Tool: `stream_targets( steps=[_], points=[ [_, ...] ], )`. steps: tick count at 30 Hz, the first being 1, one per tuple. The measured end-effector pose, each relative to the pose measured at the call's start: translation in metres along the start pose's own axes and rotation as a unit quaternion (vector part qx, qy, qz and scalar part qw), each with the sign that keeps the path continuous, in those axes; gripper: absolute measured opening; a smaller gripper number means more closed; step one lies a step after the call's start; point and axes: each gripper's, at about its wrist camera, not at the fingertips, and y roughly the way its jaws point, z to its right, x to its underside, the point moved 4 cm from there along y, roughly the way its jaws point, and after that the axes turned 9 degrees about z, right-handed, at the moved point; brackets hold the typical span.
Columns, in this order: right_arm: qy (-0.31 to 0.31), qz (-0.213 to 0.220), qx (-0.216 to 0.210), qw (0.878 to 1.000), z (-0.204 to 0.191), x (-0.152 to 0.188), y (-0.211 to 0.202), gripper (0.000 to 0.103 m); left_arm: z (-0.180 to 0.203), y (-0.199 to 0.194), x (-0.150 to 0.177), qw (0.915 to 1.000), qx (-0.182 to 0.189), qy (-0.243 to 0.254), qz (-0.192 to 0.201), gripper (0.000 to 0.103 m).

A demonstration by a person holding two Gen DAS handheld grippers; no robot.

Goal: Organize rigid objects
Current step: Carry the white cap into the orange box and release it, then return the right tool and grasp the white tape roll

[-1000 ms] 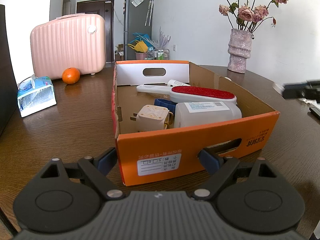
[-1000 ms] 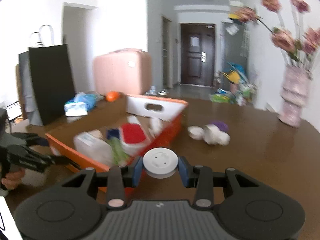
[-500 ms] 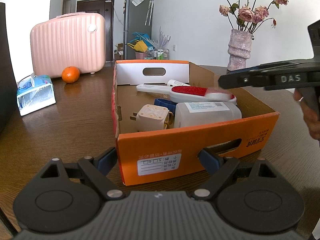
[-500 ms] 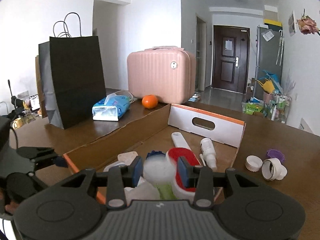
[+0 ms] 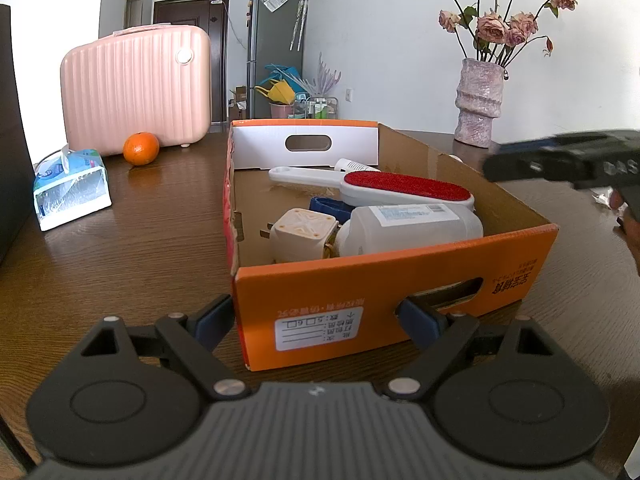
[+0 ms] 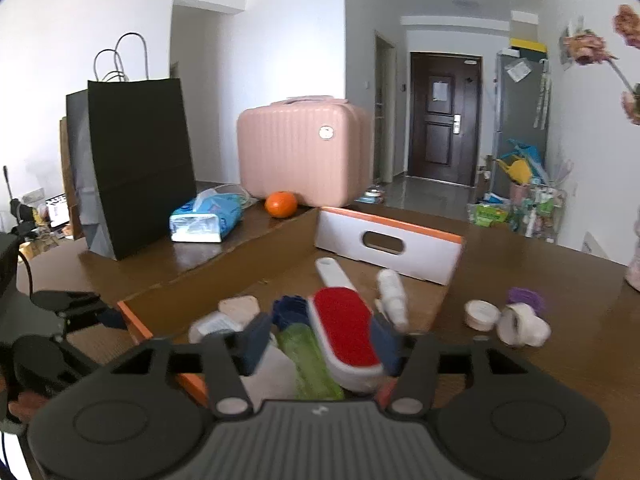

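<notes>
An orange cardboard box point(image 5: 400, 276) stands on the dark wooden table. It holds a red lint brush point(image 5: 404, 190), a white bottle point(image 5: 412, 228), a cream plug adapter point(image 5: 304, 236) and a green bottle point(image 6: 308, 356). My left gripper point(image 5: 316, 320) straddles the box's near left corner, one pad outside the side wall and the other at the handle hole. Above the box's right side my right gripper point(image 6: 320, 344) hovers with its jaws opening and nothing pressed between the pads. A blurred white shape point(image 6: 272, 368) lies under its left pad; I cannot tell whether it is the round lid.
A white cap point(image 6: 482, 314), a purple lid point(image 6: 524, 298) and a white jar point(image 6: 520, 326) lie on the table right of the box. A pink case point(image 5: 136, 92), an orange point(image 5: 140, 148) and a tissue pack point(image 5: 72, 188) are on the left, with a black bag point(image 6: 136, 164) behind. A vase point(image 5: 478, 108) stands far right.
My right gripper carried a white round lid from beside the box to above it. Its jaws have spread and the lid is no longer between the pads. The left gripper stayed put.
</notes>
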Motion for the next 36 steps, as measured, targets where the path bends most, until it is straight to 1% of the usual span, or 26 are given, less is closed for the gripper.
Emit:
stream_targets(
  steps=[5,11,14,18,21,24,27,29,31,36],
  points=[
    [-0.001,-0.004,0.054,0.999,0.022,0.017,-0.035,0.065,0.000,0.000,0.000,1.0000,0.000,0.000,0.000,0.090],
    [0.033,-0.007,0.119,0.992,0.056,0.043,-0.081,0.069,0.000,0.000,0.000,1.0000,0.000,0.000,0.000,0.090],
    [0.048,-0.012,0.141,0.989,0.069,0.055,-0.092,0.069,0.000,0.000,0.000,1.0000,0.000,0.000,0.000,0.090],
    [0.063,-0.011,0.149,0.987,0.077,0.063,-0.096,0.069,0.000,0.000,0.000,1.0000,0.000,0.000,0.000,0.090],
    [0.061,-0.013,0.151,0.987,0.081,0.064,-0.091,0.069,0.000,0.000,0.000,1.0000,0.000,0.000,0.000,0.090],
    [0.050,-0.018,0.152,0.987,0.089,0.060,-0.077,0.069,0.000,0.000,0.000,1.0000,0.000,0.000,0.000,0.090],
    [0.030,-0.028,0.155,0.987,0.102,0.055,-0.055,0.067,0.000,0.000,0.000,1.0000,0.000,0.000,0.000,0.090],
    [0.022,-0.035,0.148,0.988,0.115,0.053,-0.038,0.066,0.000,0.000,0.000,1.0000,0.001,-0.001,-0.001,0.090],
    [0.020,-0.044,0.141,0.989,0.128,0.050,-0.021,0.061,-0.001,0.000,0.000,1.0000,0.002,-0.004,-0.001,0.090],
    [0.017,-0.062,0.116,0.991,0.162,0.041,0.026,0.057,0.000,0.000,0.000,1.0000,-0.001,-0.002,0.001,0.089]
  ],
)
